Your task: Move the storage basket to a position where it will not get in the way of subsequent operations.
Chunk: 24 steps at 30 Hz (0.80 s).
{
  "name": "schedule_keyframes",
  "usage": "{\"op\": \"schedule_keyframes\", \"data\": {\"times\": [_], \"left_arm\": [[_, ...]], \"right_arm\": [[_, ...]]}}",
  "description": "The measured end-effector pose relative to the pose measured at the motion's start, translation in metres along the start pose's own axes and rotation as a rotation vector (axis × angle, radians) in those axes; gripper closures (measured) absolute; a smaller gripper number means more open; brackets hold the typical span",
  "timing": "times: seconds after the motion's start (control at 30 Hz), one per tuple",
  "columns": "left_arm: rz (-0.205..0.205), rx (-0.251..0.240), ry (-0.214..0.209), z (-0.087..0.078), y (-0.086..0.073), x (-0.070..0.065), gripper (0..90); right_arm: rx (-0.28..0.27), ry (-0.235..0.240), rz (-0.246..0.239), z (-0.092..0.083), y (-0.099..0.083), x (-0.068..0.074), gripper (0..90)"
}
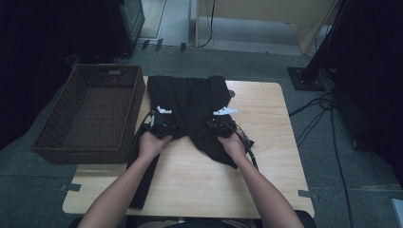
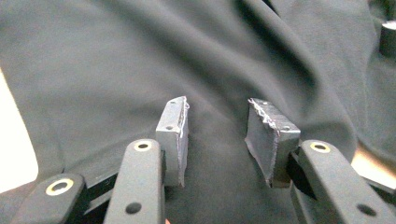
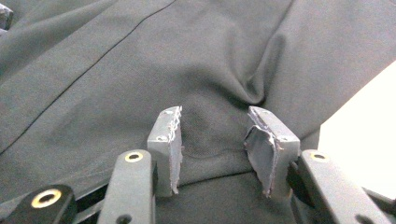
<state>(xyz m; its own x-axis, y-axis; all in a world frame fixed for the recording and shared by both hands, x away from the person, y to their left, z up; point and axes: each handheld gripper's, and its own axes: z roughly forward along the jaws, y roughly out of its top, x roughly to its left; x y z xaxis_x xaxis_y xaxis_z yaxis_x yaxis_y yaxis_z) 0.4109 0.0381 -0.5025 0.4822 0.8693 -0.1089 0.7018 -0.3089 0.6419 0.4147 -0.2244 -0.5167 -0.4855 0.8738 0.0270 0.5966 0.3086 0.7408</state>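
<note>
Holding: my left gripper [image 1: 160, 115] and right gripper [image 1: 219, 116], both down on the black garment [image 1: 190, 102]
Jaws: both pairs spread, cloth between, not pinched
Garment: on the table [image 1: 275, 156], beside the wicker basket [image 1: 71, 142]

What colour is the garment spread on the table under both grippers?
Black garment, plain and unpatterned; the high view shows it best.

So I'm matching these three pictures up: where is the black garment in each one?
High view: the black garment lies mid-table, right of the wicker basket, under both grippers.
Left gripper view: dark cloth across nearly the whole frame, beneath the open jaws.
Right gripper view: the cloth again, with a seam line.
Shared landmark: the pale wooden table at the garment's edge.
</note>
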Motion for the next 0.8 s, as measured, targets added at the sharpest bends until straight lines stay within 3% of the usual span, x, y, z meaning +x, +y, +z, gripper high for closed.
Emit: {"op": "schedule_keyframes", "data": {"times": [0.2, 0.27, 0.37, 0.47, 0.53, 0.7, 0.77, 0.8], "left_arm": [[-0.026, -0.011, -0.031, -0.013, -0.017, -0.001, 58.4], [-0.034, -0.006, -0.041, -0.016, -0.02, -0.002, 58.0], [-0.036, -0.01, -0.054, -0.019, -0.024, -0.002, 56.5], [-0.05, -0.017, -0.068, -0.021, -0.026, -0.002, 52.9], [-0.033, -0.023, -0.062, -0.021, -0.028, -0.003, 52.3], [-0.031, -0.038, -0.051, -0.021, -0.03, -0.005, 52.4], [-0.032, -0.035, -0.046, -0.021, -0.03, -0.005, 52.5], [-0.027, -0.033, -0.045, -0.021, -0.029, -0.005, 52.5]], "right_arm": [[0.011, 0.009, -0.013, -0.028, -0.023, -0.001, 49.7], [0.019, 0.037, 0.008, -0.036, -0.027, -0.002, 45.6], [0.058, 0.045, 0.005, -0.049, -0.031, 0.0, 43.0], [0.014, 0.058, 0.002, -0.064, -0.033, 0.006, 42.9], [-0.014, 0.084, 0.013, -0.071, -0.034, 0.012, 40.1], [0.028, 0.066, -0.007, -0.07, -0.049, 0.018, 37.0], [0.055, 0.066, -0.001, -0.069, -0.056, 0.018, 39.1], [0.041, 0.057, -0.017, -0.07, -0.059, 0.019, 41.0]]}}
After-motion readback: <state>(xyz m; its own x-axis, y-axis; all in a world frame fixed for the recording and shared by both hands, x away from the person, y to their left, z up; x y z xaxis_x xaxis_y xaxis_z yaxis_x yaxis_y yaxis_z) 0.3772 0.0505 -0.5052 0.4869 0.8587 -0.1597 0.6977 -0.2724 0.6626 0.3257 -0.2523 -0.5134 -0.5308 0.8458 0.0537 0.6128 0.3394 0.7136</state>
